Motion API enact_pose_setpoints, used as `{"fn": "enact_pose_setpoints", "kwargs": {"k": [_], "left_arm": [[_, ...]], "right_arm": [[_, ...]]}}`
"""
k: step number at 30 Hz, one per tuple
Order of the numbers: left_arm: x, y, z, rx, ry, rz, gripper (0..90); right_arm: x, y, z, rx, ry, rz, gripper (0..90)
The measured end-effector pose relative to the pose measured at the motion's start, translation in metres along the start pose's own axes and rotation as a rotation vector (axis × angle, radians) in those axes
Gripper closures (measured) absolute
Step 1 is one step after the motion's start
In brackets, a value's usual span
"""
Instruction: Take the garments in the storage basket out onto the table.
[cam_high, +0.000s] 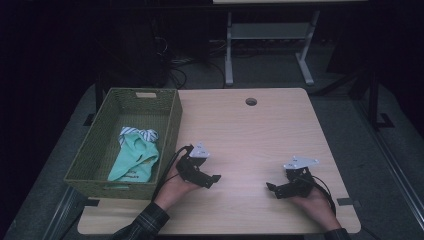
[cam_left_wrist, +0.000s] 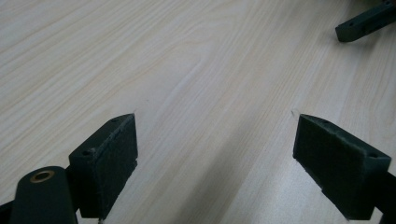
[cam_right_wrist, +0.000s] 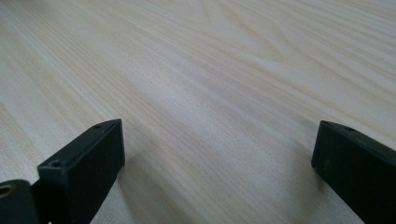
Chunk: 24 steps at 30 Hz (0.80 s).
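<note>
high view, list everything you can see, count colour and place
basket: 1, green woven, left side of the table
clothes: a small pile, mint green with a striped piece, inside the basket
table: 1, light wood, centre, round hole near its far edge
stand: 1, pale grey, on the floor beyond the table
left gripper: 1, black, jaws open, low over the table beside the basket
right gripper: 1, black, jaws open, near right of the table

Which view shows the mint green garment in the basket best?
The high view: the mint green garment lies crumpled inside the woven basket, beside a striped cloth. Both gripper views look at bare tabletop between open jaws.
</note>
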<state>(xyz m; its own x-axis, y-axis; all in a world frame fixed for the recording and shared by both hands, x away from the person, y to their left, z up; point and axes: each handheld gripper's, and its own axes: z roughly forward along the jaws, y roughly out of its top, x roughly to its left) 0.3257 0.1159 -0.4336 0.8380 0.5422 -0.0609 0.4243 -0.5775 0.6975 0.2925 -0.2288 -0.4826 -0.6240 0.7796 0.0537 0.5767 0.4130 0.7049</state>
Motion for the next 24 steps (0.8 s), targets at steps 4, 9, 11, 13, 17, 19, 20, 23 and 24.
{"fn": "enact_pose_setpoints", "kwargs": {"k": [4,9,11,13,17,19,20,23,24], "left_arm": [[0.000,0.003,-0.003,-0.006,-0.002,0.005,13.1],[0.000,0.006,-0.008,-0.026,-0.005,-0.002,13.1],[0.000,0.008,-0.009,-0.024,-0.006,0.001,13.1],[0.000,0.010,-0.011,-0.028,-0.001,0.008,13.2],[0.000,0.012,-0.013,-0.037,0.004,0.009,13.2],[0.000,0.013,-0.014,-0.035,-0.001,0.010,13.3],[0.000,0.013,-0.015,-0.036,0.000,0.012,13.3],[0.001,0.016,-0.017,-0.031,-0.003,0.014,13.3],[0.001,0.017,-0.017,-0.035,-0.003,0.013,13.3]], "right_arm": [[0.001,0.000,0.000,0.003,-0.007,-0.005,2.1],[0.001,0.000,0.001,0.002,-0.008,-0.008,2.1],[0.001,0.000,0.001,0.001,-0.009,-0.007,2.1],[0.001,0.000,0.001,0.002,-0.009,-0.008,2.1],[0.001,0.000,0.001,0.002,-0.009,-0.008,2.1],[0.001,0.000,0.001,0.002,-0.010,-0.009,2.1],[0.001,0.000,0.001,0.002,-0.009,-0.009,2.1],[0.001,0.000,0.001,0.002,-0.010,-0.008,2.1],[0.001,0.000,0.001,0.002,-0.010,-0.008,2.1]]}}
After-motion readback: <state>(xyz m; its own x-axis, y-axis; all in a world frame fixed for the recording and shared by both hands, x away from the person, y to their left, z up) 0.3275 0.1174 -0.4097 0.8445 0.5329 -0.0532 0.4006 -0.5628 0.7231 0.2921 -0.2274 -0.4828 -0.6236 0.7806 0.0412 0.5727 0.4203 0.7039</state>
